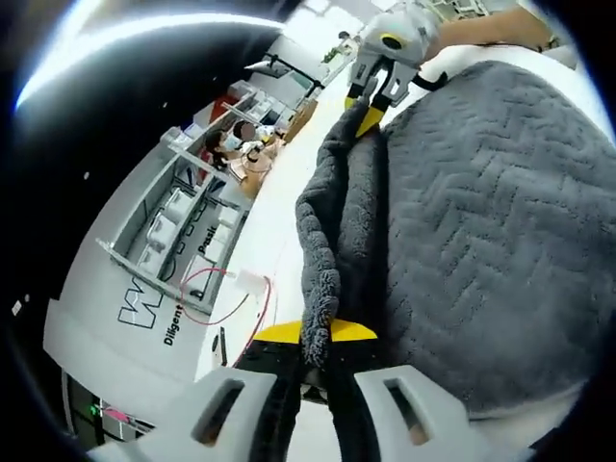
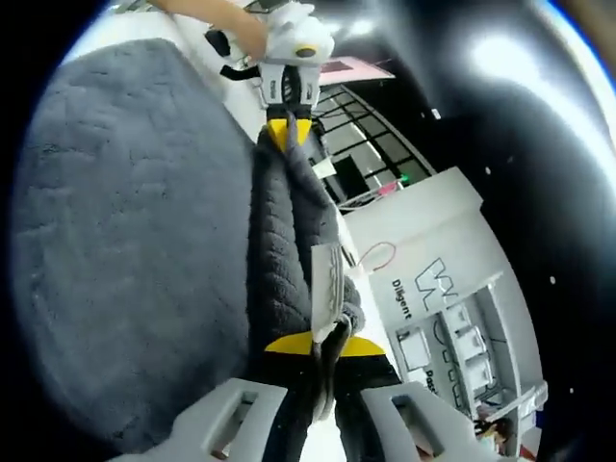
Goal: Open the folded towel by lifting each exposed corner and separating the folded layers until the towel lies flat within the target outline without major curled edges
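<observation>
A dark grey towel with a herringbone weave hangs stretched between the two grippers, its bunched edge running from one to the other. My left gripper, with yellow-tipped jaws, is shut on one corner of that edge. At the top of the left gripper view the right gripper pinches the far corner. In the right gripper view my right gripper is shut on the towel beside its white label, and the left gripper grips the far end.
A white table lies under the towel. Beyond it stands a white counter with lettering, grey shelving and a red cable. A seated person is far back. A bare arm holds the other gripper.
</observation>
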The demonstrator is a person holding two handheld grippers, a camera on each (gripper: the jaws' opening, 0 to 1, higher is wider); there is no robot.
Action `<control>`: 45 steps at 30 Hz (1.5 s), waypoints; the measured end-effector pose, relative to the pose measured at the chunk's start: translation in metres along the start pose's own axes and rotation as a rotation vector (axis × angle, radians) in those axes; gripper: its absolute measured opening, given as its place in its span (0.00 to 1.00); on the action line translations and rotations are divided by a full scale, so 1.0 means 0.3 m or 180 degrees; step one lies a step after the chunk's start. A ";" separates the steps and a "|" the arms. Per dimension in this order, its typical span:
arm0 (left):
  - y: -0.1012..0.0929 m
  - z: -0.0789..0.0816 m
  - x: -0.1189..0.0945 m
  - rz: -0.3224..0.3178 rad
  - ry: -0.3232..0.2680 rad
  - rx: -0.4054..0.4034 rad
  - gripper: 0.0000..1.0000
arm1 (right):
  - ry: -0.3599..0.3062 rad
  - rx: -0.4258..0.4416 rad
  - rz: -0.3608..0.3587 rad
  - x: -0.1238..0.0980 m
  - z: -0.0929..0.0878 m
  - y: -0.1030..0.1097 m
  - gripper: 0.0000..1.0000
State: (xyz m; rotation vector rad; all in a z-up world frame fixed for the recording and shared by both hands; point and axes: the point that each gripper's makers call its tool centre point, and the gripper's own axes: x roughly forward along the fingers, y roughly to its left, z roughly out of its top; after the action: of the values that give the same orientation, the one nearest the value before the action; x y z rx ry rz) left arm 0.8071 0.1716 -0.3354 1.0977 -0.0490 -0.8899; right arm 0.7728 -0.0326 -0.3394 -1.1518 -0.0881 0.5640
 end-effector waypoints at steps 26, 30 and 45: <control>0.006 -0.032 -0.018 0.0718 0.0161 0.0401 0.12 | 0.0043 0.0023 -0.0607 0.014 -0.038 -0.053 0.01; 0.019 -0.027 -0.023 0.0839 0.0185 0.0314 0.22 | 0.0112 0.0153 -0.0712 0.017 -0.059 -0.069 0.14; 0.047 -0.028 -0.022 0.0895 0.0069 0.0357 0.34 | 0.0005 0.0497 -0.0793 -0.002 -0.074 -0.101 0.33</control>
State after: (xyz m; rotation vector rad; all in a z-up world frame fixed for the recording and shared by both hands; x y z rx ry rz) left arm 0.8151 0.1844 -0.3260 1.1712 -0.2323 -0.6285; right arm 0.7914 -0.0600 -0.3218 -0.9721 -0.1805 0.3424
